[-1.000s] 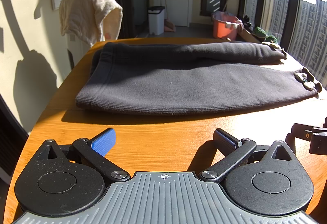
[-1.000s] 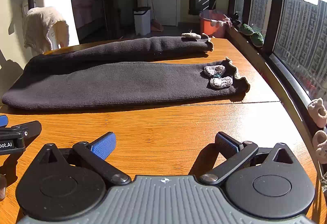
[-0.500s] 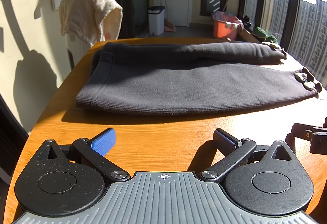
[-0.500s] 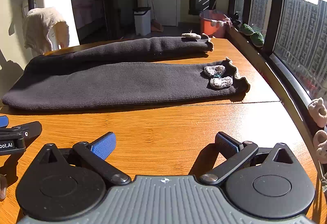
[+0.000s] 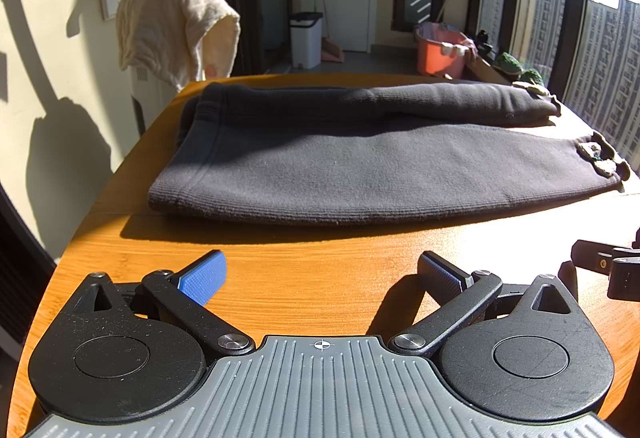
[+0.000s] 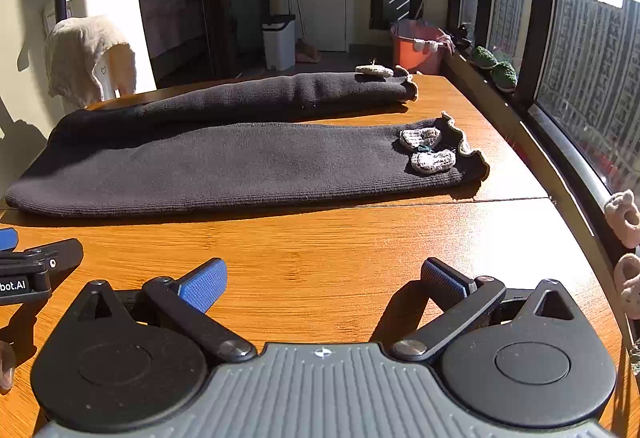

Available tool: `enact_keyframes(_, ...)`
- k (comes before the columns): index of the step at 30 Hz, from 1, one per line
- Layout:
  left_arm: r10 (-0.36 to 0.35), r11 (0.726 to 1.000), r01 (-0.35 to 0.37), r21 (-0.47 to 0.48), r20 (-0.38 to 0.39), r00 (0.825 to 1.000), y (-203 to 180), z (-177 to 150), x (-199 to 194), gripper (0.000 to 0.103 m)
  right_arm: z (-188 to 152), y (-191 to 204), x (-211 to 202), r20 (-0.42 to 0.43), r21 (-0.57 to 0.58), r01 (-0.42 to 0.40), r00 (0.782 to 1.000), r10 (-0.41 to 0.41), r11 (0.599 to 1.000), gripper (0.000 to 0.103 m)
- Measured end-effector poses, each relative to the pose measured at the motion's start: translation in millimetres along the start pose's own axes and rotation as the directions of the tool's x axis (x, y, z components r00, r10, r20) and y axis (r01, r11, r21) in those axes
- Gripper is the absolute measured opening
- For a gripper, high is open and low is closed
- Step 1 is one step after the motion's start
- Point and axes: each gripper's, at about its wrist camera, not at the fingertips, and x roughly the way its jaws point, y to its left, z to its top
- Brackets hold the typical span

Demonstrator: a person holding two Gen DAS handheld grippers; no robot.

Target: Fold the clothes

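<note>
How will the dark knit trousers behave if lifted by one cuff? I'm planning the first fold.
The dark knit trousers look soft and thick, so they would probably droop and trail. The ribbed fabric likely grips the wooden table rather than sliding. The bow trims could snag.

Dark trousers (image 6: 240,162) lie flat on the wooden table (image 6: 340,246).

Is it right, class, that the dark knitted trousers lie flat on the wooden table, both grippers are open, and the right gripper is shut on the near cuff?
Not quite. The right gripper grips nothing: the right wrist view shows it open above bare wooden table, short of the dark knitted trousers. The trousers do lie flat, and the left gripper is open too.
</note>
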Motion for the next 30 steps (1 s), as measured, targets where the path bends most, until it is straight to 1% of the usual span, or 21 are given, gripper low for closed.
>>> enact_keyframes(30, 0.0, 1.0, 0.0, 0.001, 0.001, 1.0, 0.7, 0.1, 0.5, 0.103, -0.1, -2.2, -0.8, 0.002, 0.004, -0.006, 1.0, 0.006, 1.0, 0.103)
